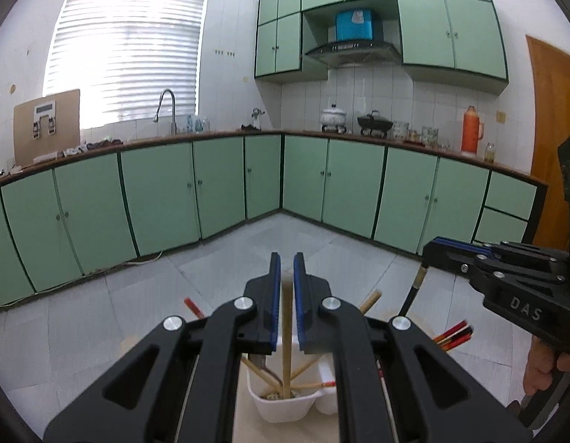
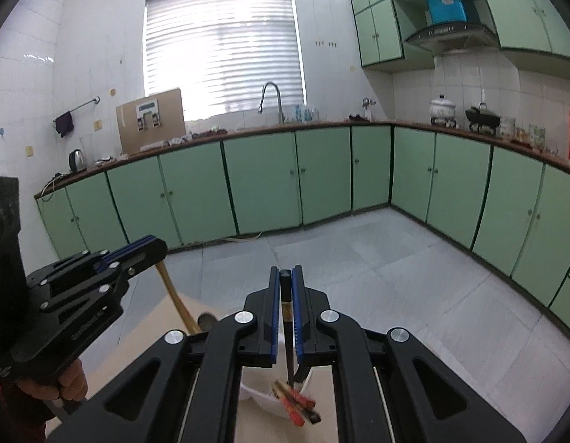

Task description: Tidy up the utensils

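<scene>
My left gripper [image 1: 287, 264] is shut on a pale wooden utensil handle [image 1: 287, 332] that stands upright in a white plastic holder [image 1: 285, 406] below it. Several wooden and red-tipped chopsticks [image 1: 307, 385] lean in the holder. My right gripper [image 2: 284, 277] is shut on a black chopstick [image 2: 287, 317] held upright over the holder [image 2: 263, 400], where red-and-brown chopsticks [image 2: 296, 402] lie. The right gripper also shows in the left wrist view [image 1: 438, 247], with the black chopstick [image 1: 414, 288] hanging from it. The left gripper shows in the right wrist view [image 2: 152, 247] with the wooden handle [image 2: 174, 295].
The holder stands on a pale tabletop [image 2: 148, 332]. Beyond is a grey tiled floor [image 1: 322, 236] and green kitchen cabinets [image 1: 155, 192] under a counter with a sink tap [image 1: 167, 107], pots [image 1: 335, 116] and an orange thermos [image 1: 471, 129].
</scene>
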`<state>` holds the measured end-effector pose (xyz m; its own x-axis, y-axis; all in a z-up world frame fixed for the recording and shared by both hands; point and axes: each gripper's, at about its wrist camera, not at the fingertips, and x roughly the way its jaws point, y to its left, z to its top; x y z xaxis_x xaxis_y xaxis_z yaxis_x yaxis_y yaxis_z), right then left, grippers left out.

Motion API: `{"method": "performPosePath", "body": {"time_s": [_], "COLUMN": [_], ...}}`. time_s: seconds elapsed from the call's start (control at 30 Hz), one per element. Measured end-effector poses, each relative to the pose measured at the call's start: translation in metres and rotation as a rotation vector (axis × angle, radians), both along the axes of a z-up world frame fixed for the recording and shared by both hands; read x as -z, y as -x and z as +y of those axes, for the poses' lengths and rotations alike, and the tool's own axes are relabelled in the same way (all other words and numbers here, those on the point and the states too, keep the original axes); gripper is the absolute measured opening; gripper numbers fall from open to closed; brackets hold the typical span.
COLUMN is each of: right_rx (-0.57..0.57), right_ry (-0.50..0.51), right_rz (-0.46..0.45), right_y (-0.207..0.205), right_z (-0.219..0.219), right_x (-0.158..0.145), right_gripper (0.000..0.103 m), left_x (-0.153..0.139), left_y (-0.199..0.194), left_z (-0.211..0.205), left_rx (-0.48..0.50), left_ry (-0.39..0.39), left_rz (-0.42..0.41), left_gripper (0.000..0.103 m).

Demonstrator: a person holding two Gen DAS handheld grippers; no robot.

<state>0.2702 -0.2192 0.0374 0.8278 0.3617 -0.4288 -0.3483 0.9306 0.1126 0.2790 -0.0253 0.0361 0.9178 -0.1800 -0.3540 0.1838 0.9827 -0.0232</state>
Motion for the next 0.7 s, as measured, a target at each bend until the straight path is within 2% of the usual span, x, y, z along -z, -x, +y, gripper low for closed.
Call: {"method": "performPosePath", "body": {"time_s": [0.2,0.23,0.3,0.33,0.37,0.43,0.53,0.7], "right_rx": [-0.008,-0.008,-0.005,-0.003,-0.001,0.008,0.028,0.044], "right_ry": [-0.007,-0.010,-0.019,-0.023,-0.027,-0.035,-0.048,-0.075], "right_rz": [0.063,0.066,0.066,0.062,0.055,0.038,0.018,-0.006], "right_y": [0.004,0.006,0.009,0.012,0.015,0.022,0.033,0.058], "right_z": [-0.005,-0.006,-0.010,-0.011,-0.012,-0.016,-0.022,-0.033], "right_x": [0.020,0.021,0.019,0.019,0.017,0.012,0.006,0.005], "right_gripper": [0.008,0.009,0.015,0.019,0.022,0.029,0.048,0.060], "left_x": [0.016,0.017,0.018,0.017,0.015,0.012,0.006,0.003], "left_y": [-0.001,-0.001,0.000,0.002,0.005,0.011,0.022,0.050], "left_z": [0.007,0.008,0.011,0.013,0.015,0.018,0.022,0.026], "left_rx": [-0.007,-0.009,-0.014,-0.019,-0.023,-0.028,-0.036,-0.049], "left_ry": [-0.003,-0.001,0.004,0.009,0.017,0.025,0.039,0.036], "left_rz": [0.038,0.044,0.051,0.049,0.042,0.032,0.018,-0.004], "left_gripper": [0.007,0.010,0.023,0.033,0.037,0.041,0.054,0.067]}}
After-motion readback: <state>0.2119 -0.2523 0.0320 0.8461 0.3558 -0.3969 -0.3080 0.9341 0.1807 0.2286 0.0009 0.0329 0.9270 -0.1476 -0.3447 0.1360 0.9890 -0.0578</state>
